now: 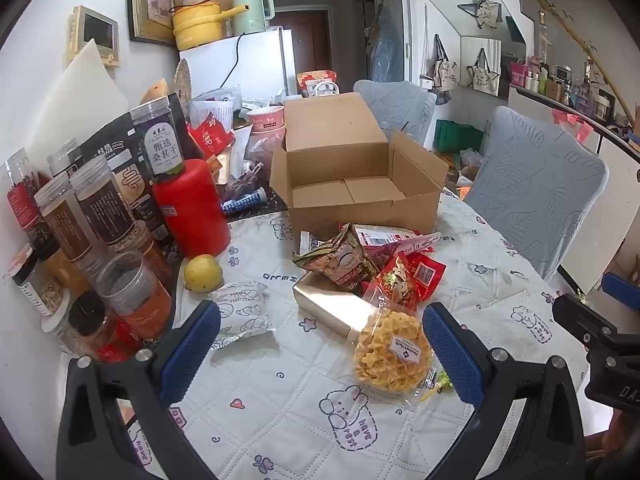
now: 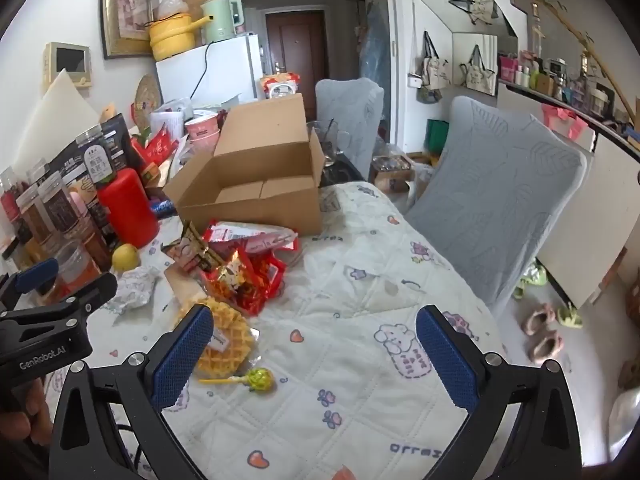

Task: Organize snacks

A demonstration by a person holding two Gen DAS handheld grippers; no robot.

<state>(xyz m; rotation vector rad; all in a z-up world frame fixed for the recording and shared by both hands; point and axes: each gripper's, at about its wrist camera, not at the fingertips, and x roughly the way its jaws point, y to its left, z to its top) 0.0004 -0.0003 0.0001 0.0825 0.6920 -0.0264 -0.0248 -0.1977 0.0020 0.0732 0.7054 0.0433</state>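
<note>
An open cardboard box stands on the table, seemingly empty; it also shows in the right wrist view. In front of it lies a pile of snack packets on a gold box, with a bagged yellow waffle, a white wrapped bun and a lollipop nearby. My left gripper is open and empty, just before the waffle. My right gripper is open and empty over the tablecloth, right of the waffle.
Jars, a red canister and a lemon crowd the table's left side. Two grey-covered chairs stand at the right edge. A white fridge is behind the clutter.
</note>
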